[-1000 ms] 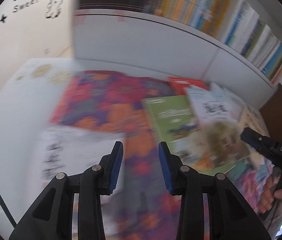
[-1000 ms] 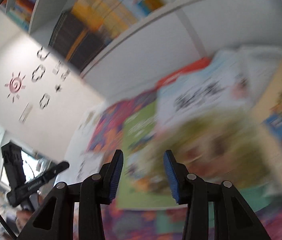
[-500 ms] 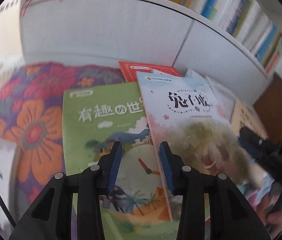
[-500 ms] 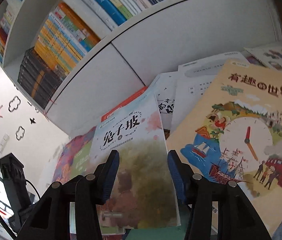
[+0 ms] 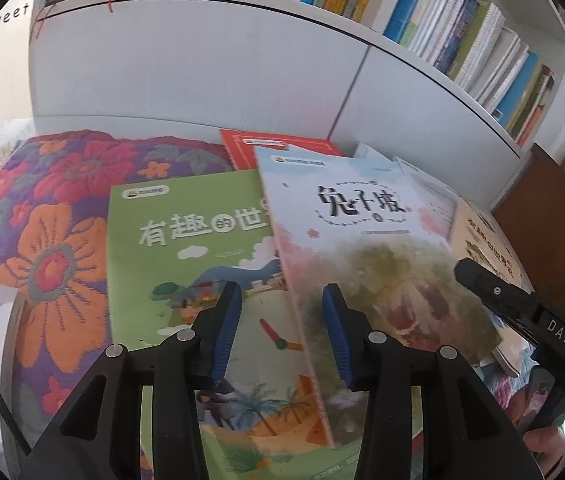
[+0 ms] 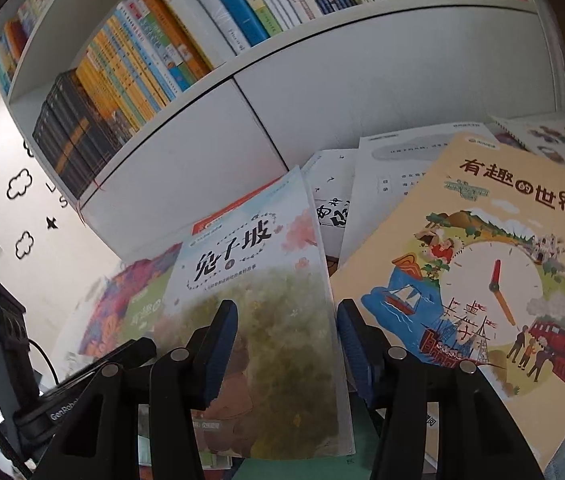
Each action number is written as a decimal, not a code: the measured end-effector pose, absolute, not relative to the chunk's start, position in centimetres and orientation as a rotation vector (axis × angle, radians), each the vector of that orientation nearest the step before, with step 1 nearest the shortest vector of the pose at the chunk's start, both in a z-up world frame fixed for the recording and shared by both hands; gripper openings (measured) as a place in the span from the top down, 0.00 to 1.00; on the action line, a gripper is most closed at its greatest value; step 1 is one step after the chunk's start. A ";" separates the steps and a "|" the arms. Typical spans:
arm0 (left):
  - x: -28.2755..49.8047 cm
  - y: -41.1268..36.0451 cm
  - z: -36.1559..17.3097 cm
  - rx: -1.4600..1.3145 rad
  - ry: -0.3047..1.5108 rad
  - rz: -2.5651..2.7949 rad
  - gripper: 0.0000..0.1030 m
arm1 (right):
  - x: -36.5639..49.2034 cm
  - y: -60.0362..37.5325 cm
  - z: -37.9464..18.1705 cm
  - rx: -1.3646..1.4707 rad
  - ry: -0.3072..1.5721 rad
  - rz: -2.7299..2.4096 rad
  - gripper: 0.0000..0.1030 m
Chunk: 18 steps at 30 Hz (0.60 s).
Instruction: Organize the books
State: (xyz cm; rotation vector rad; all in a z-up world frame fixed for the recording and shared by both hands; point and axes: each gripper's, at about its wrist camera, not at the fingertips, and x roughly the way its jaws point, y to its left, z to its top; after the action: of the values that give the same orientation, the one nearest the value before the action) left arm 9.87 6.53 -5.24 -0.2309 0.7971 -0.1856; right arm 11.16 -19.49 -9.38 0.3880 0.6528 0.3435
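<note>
Several books lie overlapping on a floral quilt (image 5: 50,240). A pale book with a pink and olive cover (image 5: 362,248) rests partly on a green book (image 5: 186,264). My left gripper (image 5: 278,328) hovers open over the pale book's left edge, pads clear of it. In the right wrist view the same pale book (image 6: 258,280) lies under my open right gripper (image 6: 286,340), which straddles its right edge. A cream book with a clock picture (image 6: 482,264) lies to the right. One right gripper finger (image 5: 494,292) shows at the left wrist view's right side.
A red book (image 5: 282,146) and white worksheets (image 6: 386,168) lie behind the pile. A white cabinet front (image 5: 202,64) with a filled bookshelf (image 5: 462,32) stands right behind. Brown wooden furniture (image 5: 542,208) is at the right. A hand (image 5: 538,440) shows at the lower right.
My left gripper has swung right and down, from the quilt and papers to the green and pale books. The right wrist view dipped onto the pale book; both blurs have cleared.
</note>
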 end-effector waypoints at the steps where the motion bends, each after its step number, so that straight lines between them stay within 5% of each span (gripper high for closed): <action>1: 9.8 6.4 -5.3 -0.222 0.795 -0.183 0.62 | 11.2 -19.4 -9.4 0.385 0.654 0.348 0.51; 18: 10.1 6.1 -5.2 -0.228 0.820 -0.194 0.62 | 10.9 -17.4 -9.3 0.305 0.668 0.386 0.48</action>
State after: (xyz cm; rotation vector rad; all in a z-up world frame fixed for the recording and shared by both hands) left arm 10.08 6.13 -5.22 -0.2284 0.8200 -0.1940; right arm 10.86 -17.42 -9.29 0.3047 0.6677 0.3857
